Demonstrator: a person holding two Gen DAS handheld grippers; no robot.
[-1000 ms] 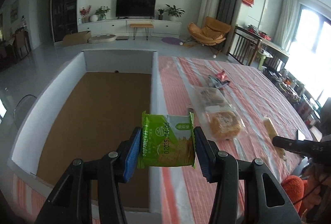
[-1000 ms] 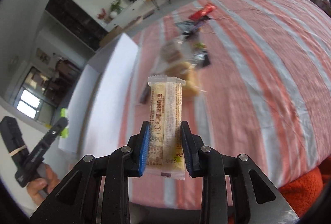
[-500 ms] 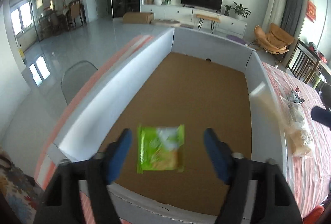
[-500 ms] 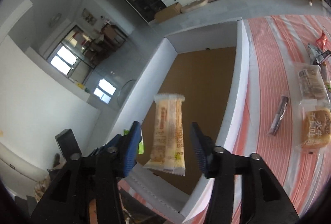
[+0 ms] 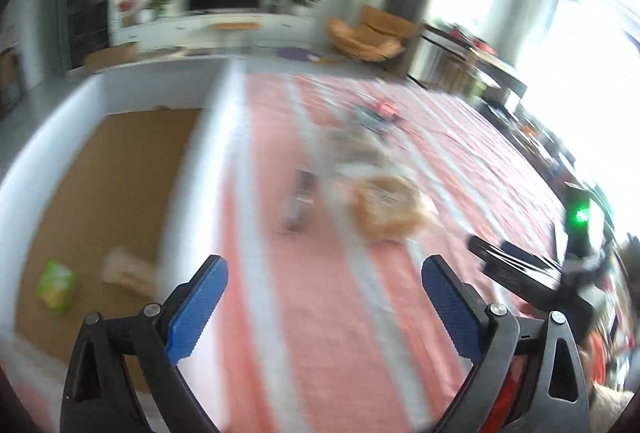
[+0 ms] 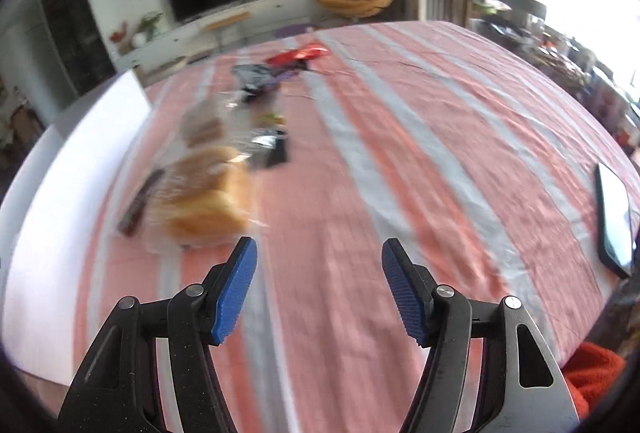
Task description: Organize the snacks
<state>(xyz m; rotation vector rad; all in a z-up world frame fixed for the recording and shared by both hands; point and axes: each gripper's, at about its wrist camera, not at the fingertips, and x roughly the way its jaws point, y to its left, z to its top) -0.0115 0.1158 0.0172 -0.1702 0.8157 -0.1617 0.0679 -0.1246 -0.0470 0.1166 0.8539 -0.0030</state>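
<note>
Both views are motion-blurred. My left gripper (image 5: pixel 322 273) is open and empty above the striped tablecloth, just right of the white-walled box (image 5: pixel 200 153). A green snack packet (image 5: pixel 56 283) and a pale wafer packet (image 5: pixel 128 269) lie on the box's brown floor. My right gripper (image 6: pixel 318 261) is open and empty over the cloth; its black body shows in the left wrist view (image 5: pixel 520 269). A bagged bread loaf (image 6: pixel 208 197) (image 5: pixel 386 207) lies ahead, with a dark bar (image 6: pixel 138 203) (image 5: pixel 298 203) left of it and a second bagged bread (image 6: pixel 202 127) behind.
Farther back on the cloth lie a silver packet (image 6: pixel 266 141), grey and purple packets (image 6: pixel 256 77) and a red packet (image 6: pixel 298 53). A phone (image 6: pixel 614 213) lies at the right table edge. The box wall (image 6: pixel 68 169) borders the cloth on the left.
Both grippers opened and dropped their packets, green and pale wafer, into the box, then swung right, back over the tablecloth toward the loose snacks.
</note>
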